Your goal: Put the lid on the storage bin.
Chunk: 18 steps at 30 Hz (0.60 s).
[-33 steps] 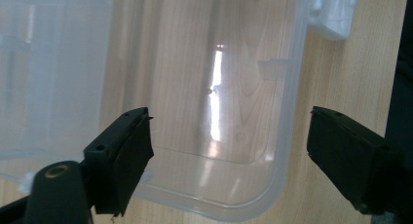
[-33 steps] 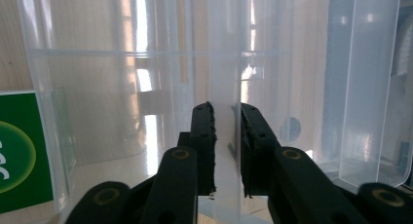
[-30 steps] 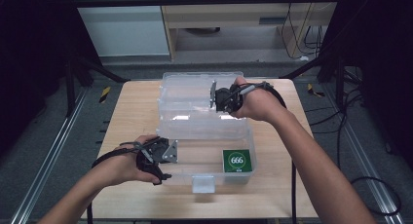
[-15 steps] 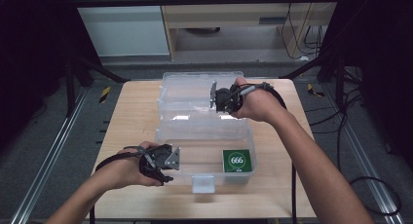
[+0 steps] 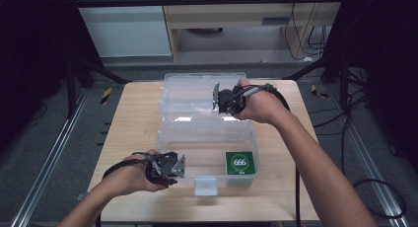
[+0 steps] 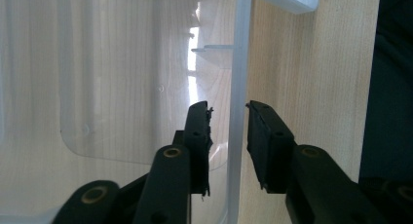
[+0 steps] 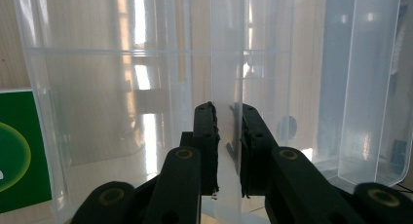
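Left claw (image 5: 173,167): nearest the person, low at the box's near left corner. In the left gripper view its two black jaws stand one on each side of the box's thin side wall, with a slim gap showing on both sides of the plastic. The jaws have just been closing, wall between them, pads not yet pressing.
Left claw's surroundings: inside the wall, the clear floor of the box; outside it, bare wood of the counter (image 6: 302,63).
Latch tab (image 5: 205,185): just beside the left claw, at the middle of the box's front edge.
Clear plastic box (image 5: 197,138): open on the counter, its tub between the two claws, its lid (image 5: 190,91) laid back beyond the tub.
Green card (image 5: 240,163): flat inside the tub, beyond the latch tab, a white ring and white digits on it. In the right gripper view it lies at the left edge, to the left of the right claw's jaws.
Right claw (image 5: 217,96): farthest off, at the hinge line where tub and lid meet. In the right gripper view its jaws are pinched together on an upright clear plastic wall (image 7: 227,87), pads pressing on both faces.
Counter (image 5: 133,118): pale wood, carrying the box.
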Each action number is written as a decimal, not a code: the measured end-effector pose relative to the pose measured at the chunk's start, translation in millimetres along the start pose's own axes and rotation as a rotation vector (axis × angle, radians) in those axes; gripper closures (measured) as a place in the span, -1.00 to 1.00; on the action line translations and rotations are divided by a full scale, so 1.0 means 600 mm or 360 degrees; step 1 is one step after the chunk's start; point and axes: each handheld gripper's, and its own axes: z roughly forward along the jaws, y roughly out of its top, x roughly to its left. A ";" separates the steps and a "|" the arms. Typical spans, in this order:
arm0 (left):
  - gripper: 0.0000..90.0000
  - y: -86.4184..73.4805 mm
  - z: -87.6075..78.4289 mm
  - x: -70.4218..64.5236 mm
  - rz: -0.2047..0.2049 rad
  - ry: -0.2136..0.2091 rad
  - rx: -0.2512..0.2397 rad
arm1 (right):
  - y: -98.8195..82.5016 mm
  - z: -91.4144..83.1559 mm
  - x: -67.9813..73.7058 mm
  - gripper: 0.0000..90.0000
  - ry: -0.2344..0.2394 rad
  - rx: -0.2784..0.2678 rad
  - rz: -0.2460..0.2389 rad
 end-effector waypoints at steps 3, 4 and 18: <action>0.71 -0.003 0.002 0.002 -0.0022 0.0000 -0.0003 | 0.000 0.000 0.000 0.78 0.0001 -0.0005 0.0001; 0.73 -0.004 0.003 0.002 -0.0040 -0.0015 -0.0014 | 0.000 0.000 0.000 0.78 0.0001 -0.0005 0.0001; 0.83 -0.009 0.005 -0.004 -0.0155 0.0028 -0.0081 | 0.009 -0.004 0.005 0.84 0.0003 0.0003 -0.0038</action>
